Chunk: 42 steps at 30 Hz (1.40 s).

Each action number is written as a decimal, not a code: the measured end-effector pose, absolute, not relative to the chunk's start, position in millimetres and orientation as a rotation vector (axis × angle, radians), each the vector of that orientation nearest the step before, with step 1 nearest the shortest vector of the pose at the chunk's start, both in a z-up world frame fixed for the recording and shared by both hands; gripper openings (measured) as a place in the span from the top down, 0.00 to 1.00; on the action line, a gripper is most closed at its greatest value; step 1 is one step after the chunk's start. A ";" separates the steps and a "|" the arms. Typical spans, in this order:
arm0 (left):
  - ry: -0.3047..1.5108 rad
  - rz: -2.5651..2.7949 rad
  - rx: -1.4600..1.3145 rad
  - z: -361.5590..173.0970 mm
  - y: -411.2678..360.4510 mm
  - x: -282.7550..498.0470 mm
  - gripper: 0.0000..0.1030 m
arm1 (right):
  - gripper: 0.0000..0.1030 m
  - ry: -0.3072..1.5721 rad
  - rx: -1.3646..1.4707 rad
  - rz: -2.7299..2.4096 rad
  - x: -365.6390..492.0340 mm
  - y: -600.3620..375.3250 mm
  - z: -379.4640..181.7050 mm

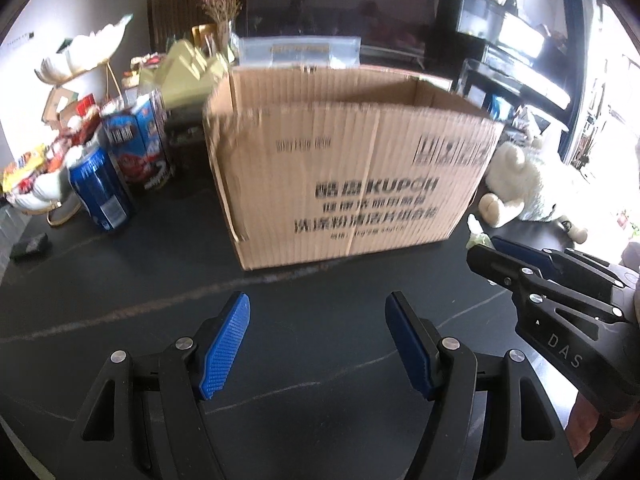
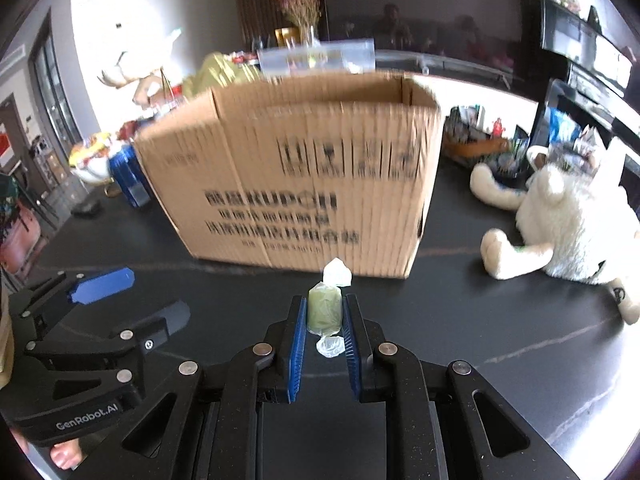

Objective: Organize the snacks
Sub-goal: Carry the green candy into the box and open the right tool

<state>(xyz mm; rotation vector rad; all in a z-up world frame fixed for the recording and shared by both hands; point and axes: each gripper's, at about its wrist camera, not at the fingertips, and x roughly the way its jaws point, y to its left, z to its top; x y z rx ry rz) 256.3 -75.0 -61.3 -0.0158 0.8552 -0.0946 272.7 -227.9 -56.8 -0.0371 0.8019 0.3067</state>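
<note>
An open cardboard box point(image 1: 352, 168) point(image 2: 296, 184) with dark print stands on the black table ahead of both grippers. My right gripper point(image 2: 324, 304) is shut on a small pale green wrapped candy point(image 2: 325, 312), its twisted clear ends sticking out front and back, held above the table in front of the box. In the left wrist view the same gripper point(image 1: 490, 254) shows at the right with the candy point(image 1: 478, 236) at its tip. My left gripper point(image 1: 318, 308) is open over bare table with nothing between its blue pads point(image 1: 226, 348); it also shows at the left point(image 2: 148, 292).
Left of the box stand a blue can point(image 1: 100, 188), blue snack cartons point(image 1: 138, 140) and a white bowl of wrapped snacks point(image 1: 32, 176). A white plush toy point(image 2: 568, 224) point(image 1: 520, 176) sits right of the box. A small dark object point(image 1: 30, 245) lies at the table's left.
</note>
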 end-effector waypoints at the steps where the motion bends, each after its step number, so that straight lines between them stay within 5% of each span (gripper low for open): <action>1: 0.850 -0.095 -0.015 -57.2 -74.4 256.1 0.32 | 0.81 0.794 -0.039 0.311 271.6 -226.9 -53.1; 35: 0.793 -0.103 0.038 56.7 -17.2 324.1 0.32 | 0.81 0.695 -0.049 0.200 336.9 -172.6 68.6; 37: 0.792 -0.101 0.035 58.2 -15.6 324.6 0.32 | 0.75 0.699 -0.041 0.184 342.3 -172.9 73.9; 39: 0.784 -0.090 0.040 60.1 -13.8 323.1 0.32 | 0.57 0.694 -0.038 0.168 341.7 -172.6 77.6; 42: 0.774 -0.084 0.037 62.7 -11.0 320.0 0.32 | 0.55 0.684 -0.062 0.153 335.2 -170.0 81.0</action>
